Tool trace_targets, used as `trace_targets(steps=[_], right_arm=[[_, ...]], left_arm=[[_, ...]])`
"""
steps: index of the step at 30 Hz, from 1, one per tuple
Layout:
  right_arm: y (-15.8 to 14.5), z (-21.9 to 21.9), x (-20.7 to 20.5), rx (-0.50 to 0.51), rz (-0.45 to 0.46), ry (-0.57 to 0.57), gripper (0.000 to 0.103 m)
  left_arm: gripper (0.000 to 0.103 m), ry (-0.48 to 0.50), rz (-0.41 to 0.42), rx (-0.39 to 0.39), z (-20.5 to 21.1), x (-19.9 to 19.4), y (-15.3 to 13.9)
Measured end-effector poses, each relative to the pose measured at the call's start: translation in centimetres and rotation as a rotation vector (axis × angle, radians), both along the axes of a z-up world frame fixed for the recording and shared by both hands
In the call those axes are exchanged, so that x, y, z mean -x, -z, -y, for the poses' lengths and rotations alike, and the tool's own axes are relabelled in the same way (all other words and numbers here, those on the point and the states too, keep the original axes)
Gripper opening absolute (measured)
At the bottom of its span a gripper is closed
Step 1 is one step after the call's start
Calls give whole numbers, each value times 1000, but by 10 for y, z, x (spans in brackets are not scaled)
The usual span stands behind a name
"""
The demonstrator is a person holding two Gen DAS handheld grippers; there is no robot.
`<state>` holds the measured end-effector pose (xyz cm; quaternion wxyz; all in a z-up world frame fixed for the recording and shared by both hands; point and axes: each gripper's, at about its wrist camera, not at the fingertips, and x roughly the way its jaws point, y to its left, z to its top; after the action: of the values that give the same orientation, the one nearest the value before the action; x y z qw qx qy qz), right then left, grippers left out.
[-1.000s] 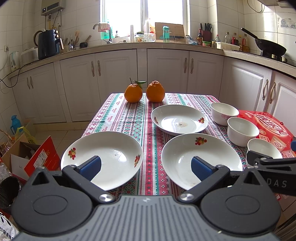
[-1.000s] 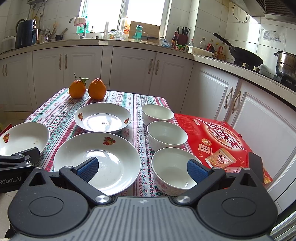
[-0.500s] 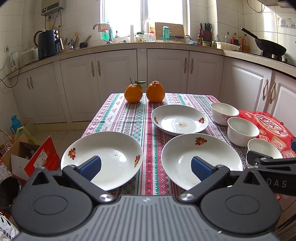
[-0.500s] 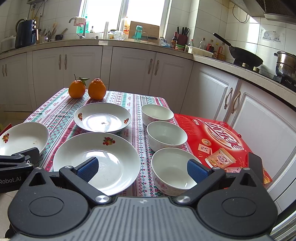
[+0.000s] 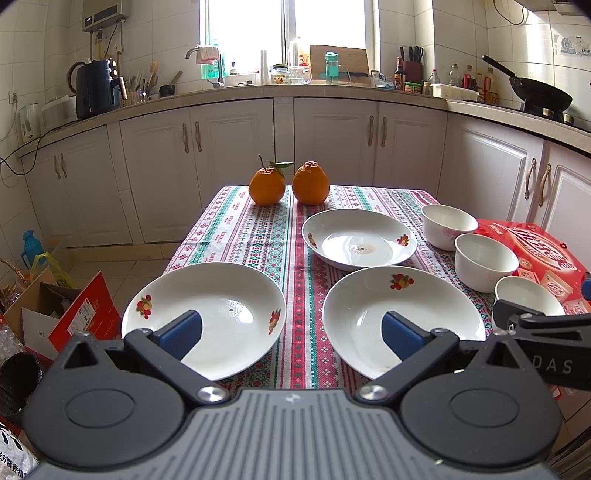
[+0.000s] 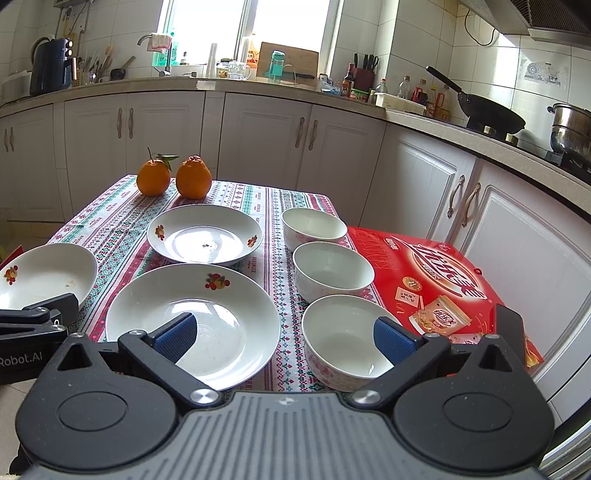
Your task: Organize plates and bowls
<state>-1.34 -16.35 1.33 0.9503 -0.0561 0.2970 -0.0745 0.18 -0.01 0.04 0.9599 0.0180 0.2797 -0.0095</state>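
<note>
**Both grippers poised, nothing yet lifted**

The left gripper (image 5: pixel 291 328) and right gripper (image 6: pixel 282 336) hovered with jaws spread wide, holding and touching nothing. Beyond them, on the bench, three plates (image 5: pixel 207 314) and three bowls (image 6: pixel 343 339) lay apart, unstacked. Stacking had seemingly not begun; next, one gripper would need to descend on a rim.

You face white cabinets (image 5: pixel 332 147) under a long worktop (image 5: pixel 236 90); a bright window (image 5: pixel 291 33) lights the tiled walls (image 5: pixel 458 33); pale tiles cover the floor (image 5: pixel 122 267).
</note>
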Motion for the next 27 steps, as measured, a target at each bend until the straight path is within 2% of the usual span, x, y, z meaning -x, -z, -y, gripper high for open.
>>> trace_targets(steps=[9, 15, 18, 23, 27], right_arm=[[-3, 1, -6, -1, 1, -15, 103], [-6, 0, -18, -14, -9, -65, 103], [-13, 0, -28, -8, 14, -88, 103], [-30, 7, -47, -41, 84, -156, 103], [-36, 6, -63, -84, 101, -274, 103]], left_arm=[[103, 0, 5, 8, -3, -2, -3], [103, 24, 21, 18, -14, -8, -6], [103, 18, 31, 13, -24, -11, -7], [103, 13, 20, -14, -50, -15, 2], [103, 29, -29, -47, -72, -16, 17]])
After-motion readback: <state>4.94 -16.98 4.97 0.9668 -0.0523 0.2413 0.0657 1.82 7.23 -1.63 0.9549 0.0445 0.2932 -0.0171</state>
